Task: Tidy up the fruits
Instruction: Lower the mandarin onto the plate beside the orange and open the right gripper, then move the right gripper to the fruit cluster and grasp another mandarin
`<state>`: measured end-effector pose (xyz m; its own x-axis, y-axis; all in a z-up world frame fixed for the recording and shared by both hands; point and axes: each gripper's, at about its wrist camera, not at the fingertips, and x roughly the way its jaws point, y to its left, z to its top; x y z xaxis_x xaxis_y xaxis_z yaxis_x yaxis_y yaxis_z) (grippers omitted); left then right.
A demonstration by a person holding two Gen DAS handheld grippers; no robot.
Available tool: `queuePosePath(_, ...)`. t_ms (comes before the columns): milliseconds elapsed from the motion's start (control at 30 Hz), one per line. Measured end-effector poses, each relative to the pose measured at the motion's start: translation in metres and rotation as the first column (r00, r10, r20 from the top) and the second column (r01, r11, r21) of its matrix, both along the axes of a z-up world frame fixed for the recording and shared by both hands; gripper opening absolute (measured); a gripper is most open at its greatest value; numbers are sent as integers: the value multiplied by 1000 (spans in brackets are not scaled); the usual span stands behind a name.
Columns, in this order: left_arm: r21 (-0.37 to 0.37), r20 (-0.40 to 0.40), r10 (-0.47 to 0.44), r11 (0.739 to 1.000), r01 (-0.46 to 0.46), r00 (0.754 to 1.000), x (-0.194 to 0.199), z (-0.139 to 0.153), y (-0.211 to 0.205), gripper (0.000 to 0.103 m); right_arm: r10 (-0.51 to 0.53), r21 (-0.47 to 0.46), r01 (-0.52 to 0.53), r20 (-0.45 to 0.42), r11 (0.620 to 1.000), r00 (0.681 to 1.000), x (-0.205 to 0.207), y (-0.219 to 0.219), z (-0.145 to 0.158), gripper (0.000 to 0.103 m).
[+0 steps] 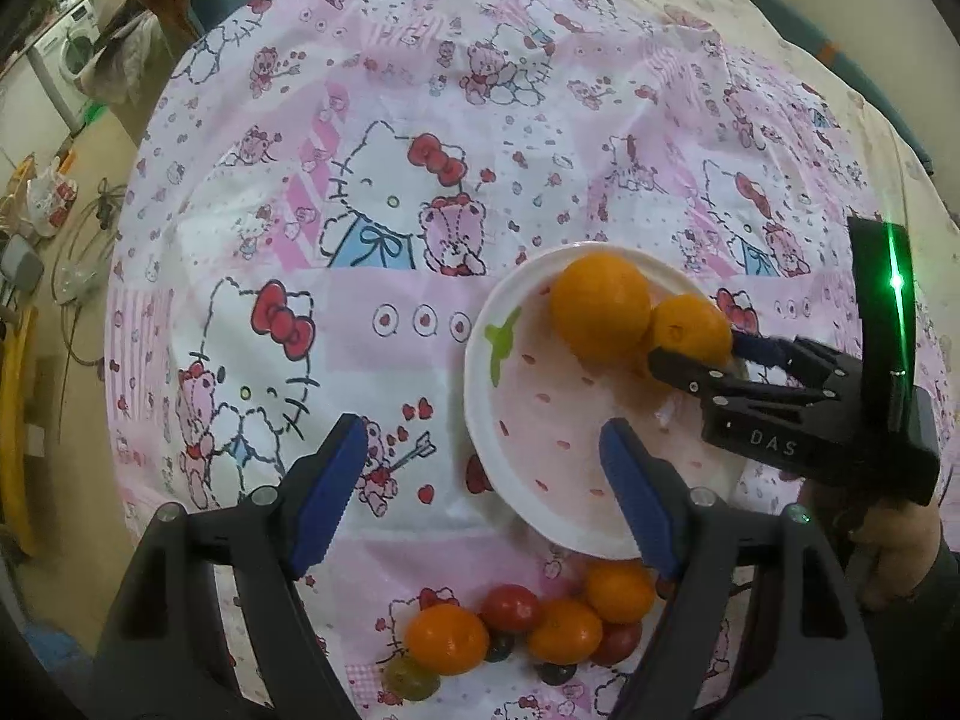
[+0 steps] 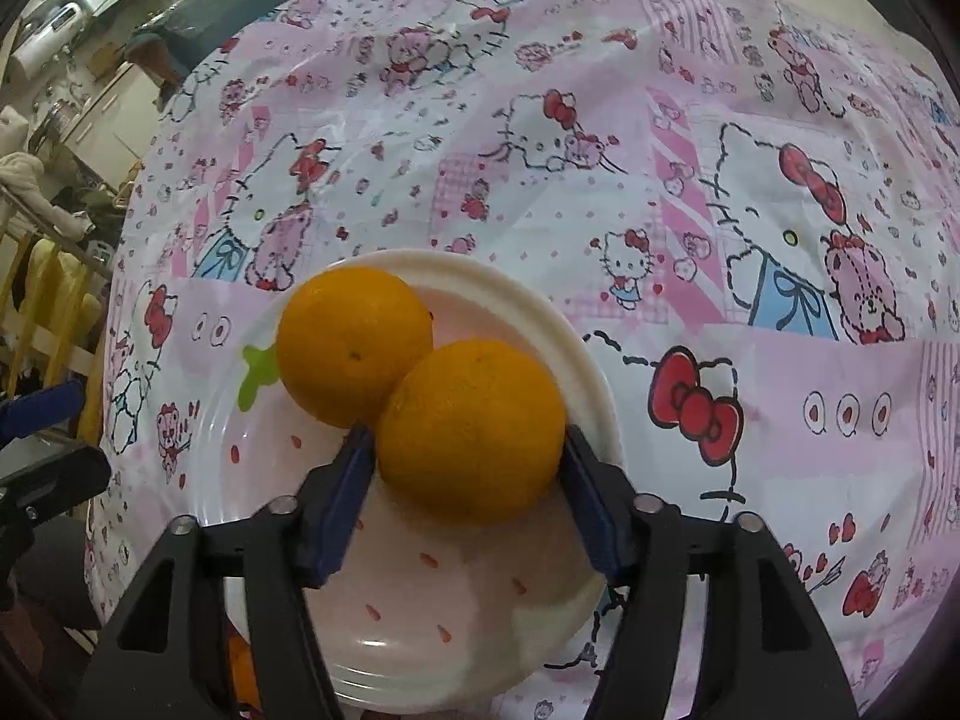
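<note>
A white plate (image 1: 477,384) (image 2: 591,372) with a strawberry print holds two oranges. The larger orange (image 1: 600,306) (image 2: 354,342) lies toward the far rim. The second orange (image 1: 690,324) (image 2: 474,426) rests on the plate between the blue pads of my right gripper (image 1: 699,351) (image 2: 465,438), whose jaws stand just clear of its sides. My left gripper (image 1: 483,438) hangs open and empty over the plate's near-left rim. Below it on the cloth lies a heap of small fruit: several mandarins (image 1: 447,639), red tomatoes (image 1: 510,606) and dark grapes (image 1: 555,672).
A pink cartoon-cat tablecloth (image 1: 384,192) (image 2: 750,240) covers the table. A person's hand (image 1: 888,552) holds the right gripper's handle. Past the table's left edge are the floor, a washing machine (image 1: 66,54) and clutter. The left gripper's blue pad (image 2: 42,408) shows at the left edge.
</note>
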<state>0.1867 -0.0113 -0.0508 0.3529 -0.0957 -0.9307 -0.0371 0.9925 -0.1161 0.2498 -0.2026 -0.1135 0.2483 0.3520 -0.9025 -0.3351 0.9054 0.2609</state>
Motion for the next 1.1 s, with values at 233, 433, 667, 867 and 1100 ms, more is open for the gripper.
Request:
queuePosePath(233,0,9,-9,1000,9,1000,-2,3,-2,77,-5,-32,7,57,999,998,-1,-2,9,87)
queuePosePath(433,18,39,-5,1000,4,999,-6,7,-1,77,-15,-22,17,87,1000,996,-2,-8,19,87)
queuePosePath(667,23,121,-13,1000,10,993,-19,24,4,77,-55,27,51,133,998,990,-17,-19,47,88)
queuePosePath(867,24,166,2,1000,-6,986,-39,37,14,77,-90,66,82,139,994,986,-39,-27,75,90)
queuePosePath(1100,7,176,26,1000,-28,984,-71,39,25,77,-136,112,120,158,987,978,-79,-38,96,90)
